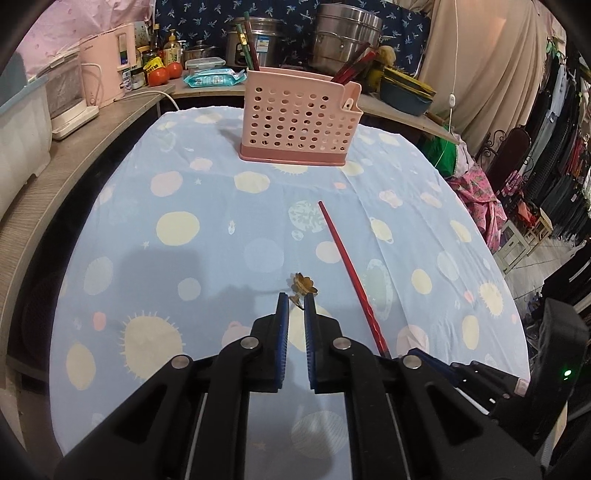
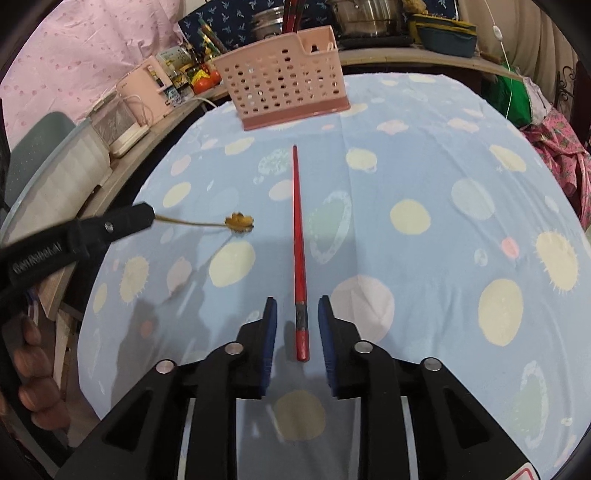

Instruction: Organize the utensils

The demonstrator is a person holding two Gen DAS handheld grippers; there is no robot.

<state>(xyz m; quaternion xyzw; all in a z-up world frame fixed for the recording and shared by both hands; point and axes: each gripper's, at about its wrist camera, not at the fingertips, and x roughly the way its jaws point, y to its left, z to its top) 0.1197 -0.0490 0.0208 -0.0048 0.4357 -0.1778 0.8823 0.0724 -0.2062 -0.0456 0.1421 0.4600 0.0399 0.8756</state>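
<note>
My left gripper (image 1: 296, 300) is shut on the thin handle of a small gold flower-shaped spoon (image 1: 303, 283) and holds it just above the cloth; it also shows in the right wrist view (image 2: 240, 222). A red chopstick (image 2: 298, 236) lies on the blue cloth, pointing toward the pink perforated utensil basket (image 2: 284, 77). My right gripper (image 2: 297, 308) is open, its pads on either side of the chopstick's thick end, not touching it. The basket (image 1: 300, 114) stands at the table's far side with red chopsticks (image 1: 351, 66) in it.
The table carries a blue dotted cloth (image 1: 184, 221). A wooden counter (image 1: 74, 147) runs along the left and back with a pink appliance (image 1: 107, 70), pots (image 1: 347, 33), jars and tomatoes. Clothes hang at the right (image 1: 561, 147).
</note>
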